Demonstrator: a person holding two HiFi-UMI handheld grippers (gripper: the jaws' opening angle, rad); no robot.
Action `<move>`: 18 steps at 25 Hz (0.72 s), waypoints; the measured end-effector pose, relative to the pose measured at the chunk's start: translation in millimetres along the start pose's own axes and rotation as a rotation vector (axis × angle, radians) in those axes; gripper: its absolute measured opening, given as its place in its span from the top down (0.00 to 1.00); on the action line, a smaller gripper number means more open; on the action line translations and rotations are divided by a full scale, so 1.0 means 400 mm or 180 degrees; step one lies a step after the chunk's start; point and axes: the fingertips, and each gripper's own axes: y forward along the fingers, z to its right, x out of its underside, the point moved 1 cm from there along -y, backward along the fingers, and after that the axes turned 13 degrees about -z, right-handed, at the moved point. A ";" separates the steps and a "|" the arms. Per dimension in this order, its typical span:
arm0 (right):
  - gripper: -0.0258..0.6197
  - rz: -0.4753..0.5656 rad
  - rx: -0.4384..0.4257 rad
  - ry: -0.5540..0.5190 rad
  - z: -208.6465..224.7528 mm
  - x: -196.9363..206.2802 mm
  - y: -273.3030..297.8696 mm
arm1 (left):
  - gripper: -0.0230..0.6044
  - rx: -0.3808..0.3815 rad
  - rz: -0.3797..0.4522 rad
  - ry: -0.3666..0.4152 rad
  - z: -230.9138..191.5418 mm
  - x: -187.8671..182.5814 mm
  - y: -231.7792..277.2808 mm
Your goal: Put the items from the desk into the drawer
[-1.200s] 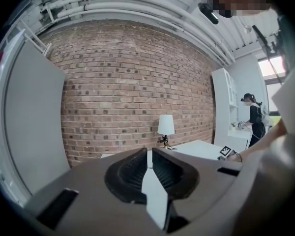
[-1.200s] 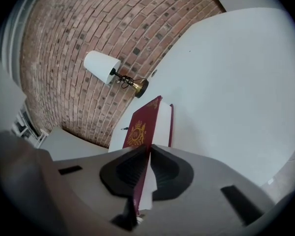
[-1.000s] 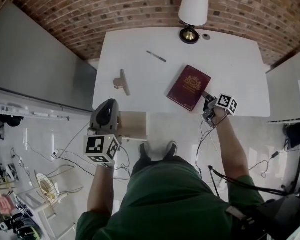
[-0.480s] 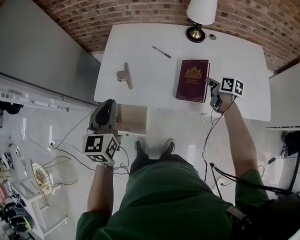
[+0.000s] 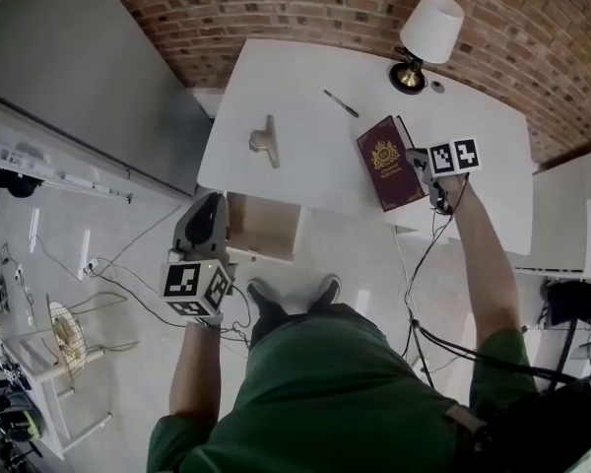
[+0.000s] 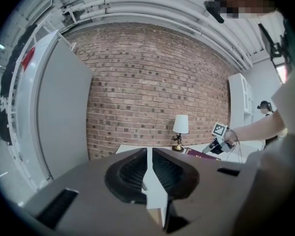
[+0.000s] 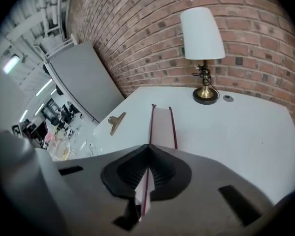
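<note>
A maroon book [image 5: 390,160] with a gold crest is over the white desk [image 5: 305,166], its near corner clamped in my right gripper [image 5: 421,168], which is shut on it. In the right gripper view the book [image 7: 161,126] runs edge-on away from the jaws [image 7: 148,154], pale pages between red covers. A pen [image 5: 340,103] and a wooden clip [image 5: 266,139] lie on the desk. The wooden drawer [image 5: 264,227] stands pulled out below the desk's front edge. My left gripper [image 5: 207,227] is at its left side, jaws [image 6: 150,154] closed on a thin white-and-tan panel of it.
A brass lamp [image 5: 428,30] with a white shade stands at the desk's far right corner, a small round object [image 5: 441,87] beside it. A brick wall runs behind the desk. A grey cabinet [image 5: 69,77] is to the left. Cables [image 5: 118,284] trail on the floor.
My right gripper has swung the book round from a slant to the right through upright to a slant to the left. The left gripper stays at the drawer.
</note>
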 end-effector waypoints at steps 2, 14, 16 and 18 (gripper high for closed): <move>0.95 -0.0155 0.0063 -0.0203 -0.045 -0.011 0.020 | 0.92 -0.0037 0.0007 -0.0052 -0.046 0.006 -0.013; 0.95 -0.0392 0.0272 -0.0682 -0.283 -0.084 0.093 | 0.92 -0.0039 0.0063 -0.0267 -0.261 0.038 -0.073; 0.95 -0.0386 0.0263 -0.0747 -0.326 -0.098 0.101 | 0.92 -0.0033 0.0068 -0.0288 -0.288 0.041 -0.078; 0.96 -0.0381 0.0264 -0.0819 -0.371 -0.110 0.109 | 0.92 -0.0027 0.0079 -0.0311 -0.315 0.044 -0.084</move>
